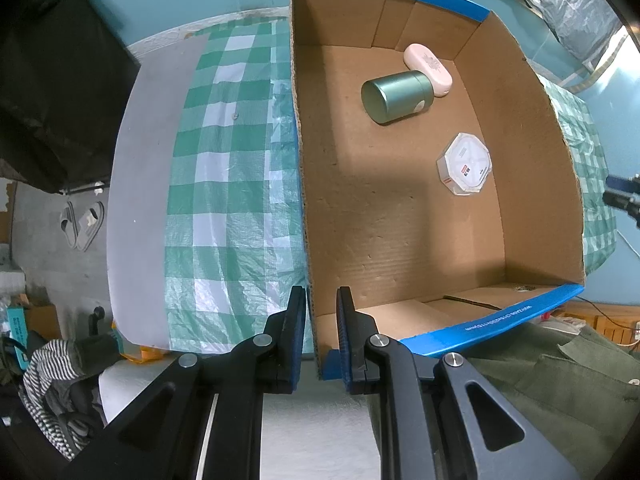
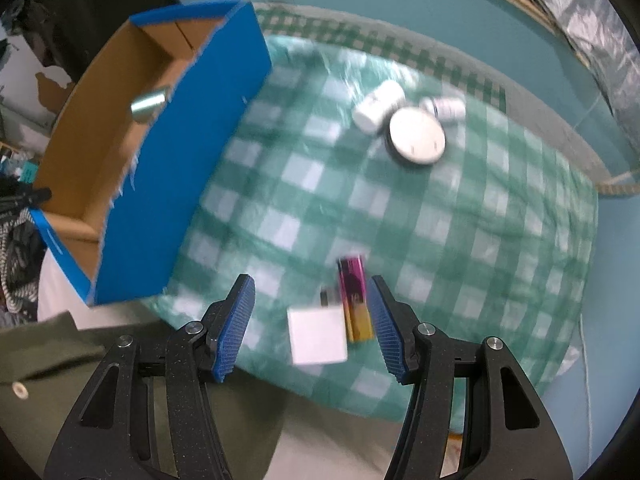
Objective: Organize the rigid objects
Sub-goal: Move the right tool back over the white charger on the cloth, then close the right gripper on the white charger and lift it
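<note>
The right claw points down with its jaws about half open and nothing gripped, over a white block and a pink-and-gold stick lying side by side at the near edge of the checked surface. Both look light, stiff and smooth, so likely slippery; the block's flat sides seem the safer hold. The left claw is clamped on the near left wall of the box, which holds a green tin.
</note>
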Tool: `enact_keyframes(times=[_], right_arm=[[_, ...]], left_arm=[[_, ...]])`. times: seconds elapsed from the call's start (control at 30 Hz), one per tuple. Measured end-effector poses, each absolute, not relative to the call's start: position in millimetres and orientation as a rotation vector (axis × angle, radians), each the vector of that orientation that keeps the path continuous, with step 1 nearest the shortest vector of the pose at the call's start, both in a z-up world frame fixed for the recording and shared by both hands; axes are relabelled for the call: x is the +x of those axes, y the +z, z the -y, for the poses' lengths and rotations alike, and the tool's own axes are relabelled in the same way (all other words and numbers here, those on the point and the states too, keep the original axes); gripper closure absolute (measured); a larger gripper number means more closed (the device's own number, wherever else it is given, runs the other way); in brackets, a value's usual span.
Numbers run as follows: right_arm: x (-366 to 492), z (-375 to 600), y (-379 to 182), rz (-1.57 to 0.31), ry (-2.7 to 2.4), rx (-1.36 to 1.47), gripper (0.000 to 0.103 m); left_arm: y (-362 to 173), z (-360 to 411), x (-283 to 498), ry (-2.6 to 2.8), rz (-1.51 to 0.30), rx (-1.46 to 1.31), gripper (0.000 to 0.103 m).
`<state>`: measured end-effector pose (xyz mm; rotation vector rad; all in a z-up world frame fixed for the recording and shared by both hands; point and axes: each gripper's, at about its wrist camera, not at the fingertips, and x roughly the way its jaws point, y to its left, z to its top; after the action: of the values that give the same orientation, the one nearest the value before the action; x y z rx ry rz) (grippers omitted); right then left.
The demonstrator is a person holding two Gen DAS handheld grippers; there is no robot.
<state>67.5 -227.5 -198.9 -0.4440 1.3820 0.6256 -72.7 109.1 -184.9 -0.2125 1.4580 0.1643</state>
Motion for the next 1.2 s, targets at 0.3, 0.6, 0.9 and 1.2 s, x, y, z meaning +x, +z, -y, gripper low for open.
enact_keyframes(times=[0.3,0.6,0.9,1.2], right_arm=[[51,247,-241,-1.46,0.606,-0.447,0.045],[45,251,-272,-1.51,0.591,-0.468,0.045],[43,249,-286,-1.546,0.582,-0.47,0.045],[50,234,-287,-1.549,0.585,-0.437,0.052]], left_arm=[[-186,-109,-72,0.164,-1.462,-0.205,0.088],[-185,-108,-72,0.163,-1.462,-0.201,0.088],[-185,-108,-73,0.164,-1.459,-0.2,0.088],[-185,-109,-73,0.164,-1.459,-0.2,0.088]])
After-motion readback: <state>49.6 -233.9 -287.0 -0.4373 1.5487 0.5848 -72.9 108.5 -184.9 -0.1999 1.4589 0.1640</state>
